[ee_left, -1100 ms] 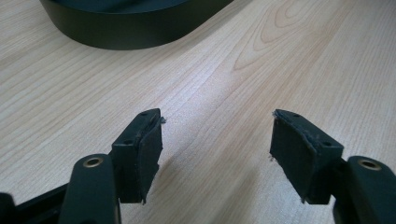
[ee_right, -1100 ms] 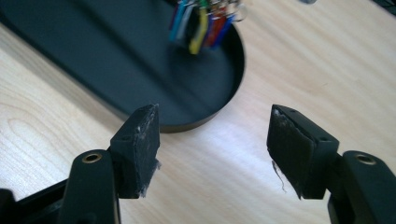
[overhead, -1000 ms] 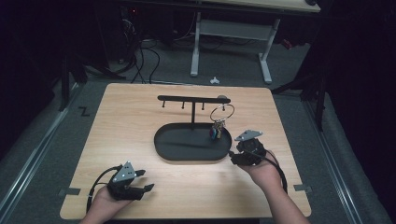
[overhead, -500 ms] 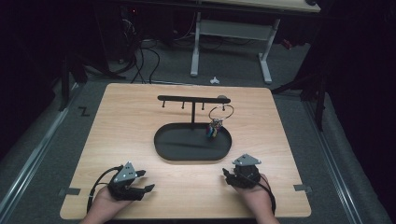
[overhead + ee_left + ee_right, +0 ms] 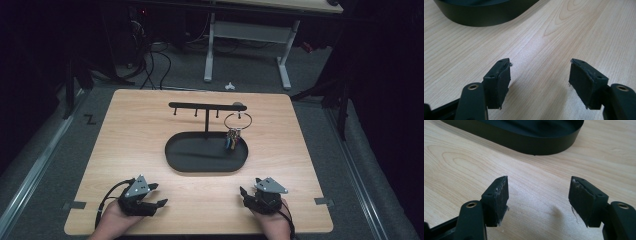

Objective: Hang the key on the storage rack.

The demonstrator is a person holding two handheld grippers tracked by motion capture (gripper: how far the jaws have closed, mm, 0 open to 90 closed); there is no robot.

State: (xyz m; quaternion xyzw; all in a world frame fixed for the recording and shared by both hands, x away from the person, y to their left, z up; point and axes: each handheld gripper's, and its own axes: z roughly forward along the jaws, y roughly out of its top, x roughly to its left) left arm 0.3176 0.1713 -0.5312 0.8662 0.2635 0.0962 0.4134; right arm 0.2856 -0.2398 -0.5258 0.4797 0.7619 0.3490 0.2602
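A black oval tray (image 5: pixel 180 162) sits mid-table, and a T-shaped stand (image 5: pixel 206 106) with small hooks rises from it. A metal key ring (image 5: pixel 237 121) hangs from the bar's right end, with a bunch of keys (image 5: pixel 232 139) dangling over the tray. My left gripper (image 5: pixel 159 194) rests open on the wood near the front left edge, nothing between its jaws (image 5: pixel 540 72). My right gripper (image 5: pixel 250 192) rests open near the front right edge, also empty (image 5: pixel 539 192). Both point toward the tray (image 5: pixel 486 15) (image 5: pixel 524 140).
The light wooden tabletop (image 5: pixel 130 135) is bare around the tray. Beyond the table's far edge stand a white desk frame (image 5: pixel 250 32) and loose cables (image 5: pixel 155 65) on a dark floor. Tape marks (image 5: pixel 324 201) sit near the front corners.
My right gripper has drawn back from the key ring at the stand to the table's front edge, and the keys stay hanging. The left gripper has not moved.
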